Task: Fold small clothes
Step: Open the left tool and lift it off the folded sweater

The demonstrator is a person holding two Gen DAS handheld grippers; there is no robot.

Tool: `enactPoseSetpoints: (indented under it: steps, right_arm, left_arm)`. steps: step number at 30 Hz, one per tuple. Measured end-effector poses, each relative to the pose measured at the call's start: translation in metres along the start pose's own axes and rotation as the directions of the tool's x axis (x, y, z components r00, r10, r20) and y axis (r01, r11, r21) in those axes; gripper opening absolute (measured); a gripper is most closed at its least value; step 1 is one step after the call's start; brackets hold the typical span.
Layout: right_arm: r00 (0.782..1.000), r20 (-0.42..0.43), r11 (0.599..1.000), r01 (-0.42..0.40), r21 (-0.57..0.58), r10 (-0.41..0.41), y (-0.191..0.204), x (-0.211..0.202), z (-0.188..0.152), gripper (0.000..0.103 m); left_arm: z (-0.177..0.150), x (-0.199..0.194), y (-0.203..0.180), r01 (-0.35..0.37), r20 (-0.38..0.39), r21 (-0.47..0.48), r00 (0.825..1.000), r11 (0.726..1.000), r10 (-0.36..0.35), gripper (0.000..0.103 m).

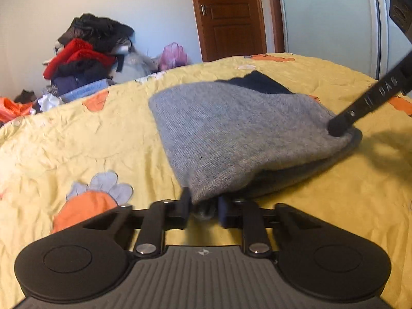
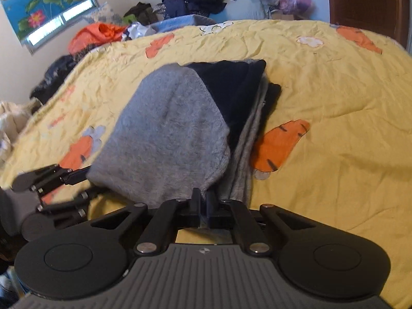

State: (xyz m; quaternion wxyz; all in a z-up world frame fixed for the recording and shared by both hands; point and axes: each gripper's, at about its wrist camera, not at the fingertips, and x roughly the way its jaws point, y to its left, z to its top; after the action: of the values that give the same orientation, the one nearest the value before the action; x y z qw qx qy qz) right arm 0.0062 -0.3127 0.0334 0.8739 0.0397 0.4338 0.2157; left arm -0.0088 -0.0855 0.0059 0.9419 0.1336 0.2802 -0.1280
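Observation:
A grey knit garment [image 1: 231,134] with a dark navy part [image 1: 260,83] lies on the yellow bedspread [image 1: 77,139]. Its grey layer is lifted and doubled over the rest. My left gripper [image 1: 203,206] is shut on the garment's near corner. My right gripper [image 2: 204,206] is shut on the garment's [image 2: 167,139] other near corner, with the navy part [image 2: 231,87] behind. In the left wrist view the right gripper [image 1: 340,128] reaches in from the right onto the cloth edge. In the right wrist view the left gripper [image 2: 85,175] shows at the left edge of the cloth.
A pile of red and dark clothes [image 1: 85,56] sits beyond the bed's far side, with a blue basket [image 1: 85,90] and plastic bags [image 1: 172,56]. A brown door [image 1: 229,15] stands behind. Carrot patches [image 2: 280,144] dot the bedspread.

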Motion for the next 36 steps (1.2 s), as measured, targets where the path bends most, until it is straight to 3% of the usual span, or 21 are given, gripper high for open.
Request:
enactPoseSetpoints:
  steps: [3, 7, 9, 10, 11, 12, 13, 14, 15, 17, 19, 20, 23, 25, 26, 27, 28, 29, 30, 32, 36]
  right_arm:
    - [0.999, 0.005, 0.999, 0.037, 0.02, -0.037, -0.012, -0.01, -0.001, 0.008]
    - [1.0, -0.012, 0.996, 0.02, 0.083, -0.019, -0.034, -0.003, -0.015, 0.009]
    - [1.0, -0.006, 0.995, -0.006, 0.104, 0.007, -0.031, -0.005, -0.013, 0.019]
    - [0.999, 0.002, 0.991, -0.037, 0.132, 0.037, -0.034, -0.008, -0.01, 0.032]
    - [0.996, 0.023, 0.983, -0.094, 0.158, 0.091, -0.038, -0.014, -0.006, 0.055]
    - [0.988, 0.069, 0.973, -0.147, 0.181, 0.136, -0.043, -0.022, -0.002, 0.067]
    - [0.978, 0.135, 0.961, -0.183, 0.208, 0.157, -0.05, -0.031, 0.004, 0.088]
    - [0.965, 0.204, 0.948, -0.211, 0.237, 0.164, -0.058, -0.038, 0.008, 0.096]
    - [0.952, 0.25, 0.935, -0.24, 0.262, 0.175, -0.068, -0.04, 0.014, 0.095]
    - [0.954, 0.254, 0.918, -0.24, 0.317, 0.162, -0.084, -0.027, 0.031, 0.093]
    - [0.968, 0.221, 0.906, -0.198, 0.374, 0.121, -0.095, -0.001, 0.046, 0.089]
    - [0.972, 0.203, 0.899, -0.195, 0.391, 0.123, -0.098, 0.015, 0.052, 0.086]
    - [0.983, 0.148, 0.888, -0.165, 0.43, 0.11, -0.097, 0.054, 0.068, 0.084]
    - [0.986, 0.13, 0.892, -0.154, 0.426, 0.108, -0.089, 0.07, 0.072, 0.085]
    - [0.984, 0.138, 0.897, -0.157, 0.414, 0.109, -0.085, 0.073, 0.072, 0.085]
    - [0.983, 0.137, 0.898, -0.166, 0.407, 0.12, -0.082, 0.076, 0.073, 0.084]
    - [0.981, 0.14, 0.901, -0.179, 0.396, 0.133, -0.077, 0.079, 0.072, 0.071]
    - [0.984, 0.123, 0.911, -0.166, 0.377, 0.129, -0.071, 0.082, 0.072, 0.039]
    - [0.989, 0.099, 0.92, -0.142, 0.365, 0.114, -0.066, 0.086, 0.071, 0.032]
    - [0.988, 0.109, 0.919, -0.139, 0.37, 0.106, -0.058, 0.082, 0.071, 0.027]
    - [0.971, 0.171, 0.905, -0.217, 0.366, 0.164, -0.04, 0.066, 0.081, 0.026]
  left_arm:
    - [-0.007, -0.003, 0.012, 0.034, -0.024, -0.042, 0.999, 0.999, -0.035, 0.013]
    - [-0.011, 0.002, 0.003, 0.007, -0.016, 0.027, 1.0, 1.0, -0.007, 0.012]
    - [-0.009, -0.01, 0.006, 0.042, 0.002, 0.034, 0.999, 0.999, -0.042, 0.015]
    - [-0.008, -0.016, 0.011, 0.081, 0.015, 0.034, 0.997, 0.996, -0.081, 0.016]
    - [-0.007, -0.026, 0.021, 0.132, 0.029, 0.023, 0.991, 0.991, -0.133, 0.023]
    - [-0.005, -0.033, 0.032, 0.181, 0.04, 0.002, 0.983, 0.983, -0.181, 0.031]
    - [-0.002, -0.038, 0.046, 0.231, 0.055, -0.034, 0.972, 0.972, -0.229, 0.058]
    - [0.002, -0.042, 0.062, 0.259, 0.085, -0.1, 0.964, 0.961, -0.251, 0.088]
    - [0.007, -0.042, 0.076, 0.278, 0.118, -0.172, 0.958, 0.945, -0.26, 0.096]
    - [0.021, -0.027, 0.106, 0.348, 0.168, -0.361, 0.937, 0.865, -0.306, 0.098]
    - [0.034, 0.017, 0.126, 0.385, 0.135, -0.558, 0.916, 0.735, -0.378, 0.097]
    - [0.038, 0.038, 0.129, 0.368, 0.117, -0.619, 0.917, 0.694, -0.382, 0.097]
    - [0.054, 0.094, 0.128, 0.339, 0.047, -0.696, 0.901, 0.633, -0.43, 0.083]
    - [0.057, 0.126, 0.128, 0.336, 0.009, -0.764, 0.86, 0.551, -0.511, 0.08]
    - [0.057, 0.139, 0.127, 0.346, 0.009, -0.779, 0.84, 0.523, -0.543, 0.063]
    - [0.06, 0.145, 0.124, 0.337, -0.002, -0.775, 0.844, 0.534, -0.536, 0.058]
    - [0.064, 0.151, 0.122, 0.329, -0.023, -0.767, 0.844, 0.551, -0.535, 0.043]
    - [0.068, 0.154, 0.12, 0.315, -0.05, -0.755, 0.847, 0.574, -0.529, 0.037]
    - [0.073, 0.152, 0.118, 0.313, -0.061, -0.731, 0.856, 0.607, -0.514, 0.034]
    - [0.083, 0.139, 0.118, 0.322, -0.072, -0.654, 0.874, 0.684, -0.481, 0.031]
    - [0.091, 0.111, 0.153, 0.317, -0.072, -0.618, 0.889, 0.719, -0.453, 0.03]
